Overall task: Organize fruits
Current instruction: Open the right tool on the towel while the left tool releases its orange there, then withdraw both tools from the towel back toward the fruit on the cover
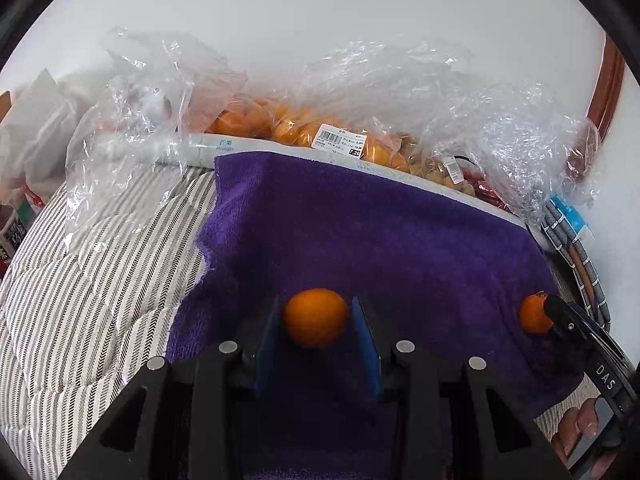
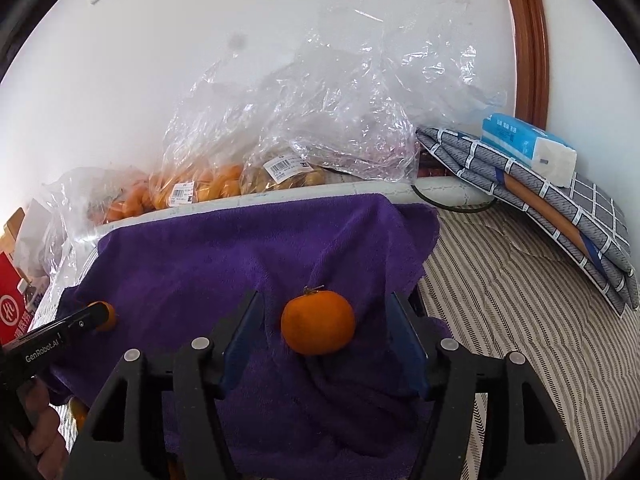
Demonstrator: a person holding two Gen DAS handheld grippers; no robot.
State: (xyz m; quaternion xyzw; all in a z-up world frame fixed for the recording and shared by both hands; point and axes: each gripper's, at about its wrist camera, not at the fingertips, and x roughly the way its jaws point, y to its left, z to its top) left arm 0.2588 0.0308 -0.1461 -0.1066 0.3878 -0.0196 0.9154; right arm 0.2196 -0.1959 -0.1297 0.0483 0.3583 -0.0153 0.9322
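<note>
2 mandarins sit on the purple towel (image 1: 360, 220): the left hand-held gripper (image 1: 317, 320) clenches the stemless mandarin (image 1: 316, 317) at lower centre, while the right hand-held gripper (image 2: 326, 316) stands released around the stemmed mandarin (image 2: 318, 322).

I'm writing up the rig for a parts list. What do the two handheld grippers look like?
Both grippers, left and right, are black angular frames with silver round bolt heads and blue pads inside the fingers. White lettering runs along their sides: "GenRobot.AI" on the left, "DAS" on the right.
</note>
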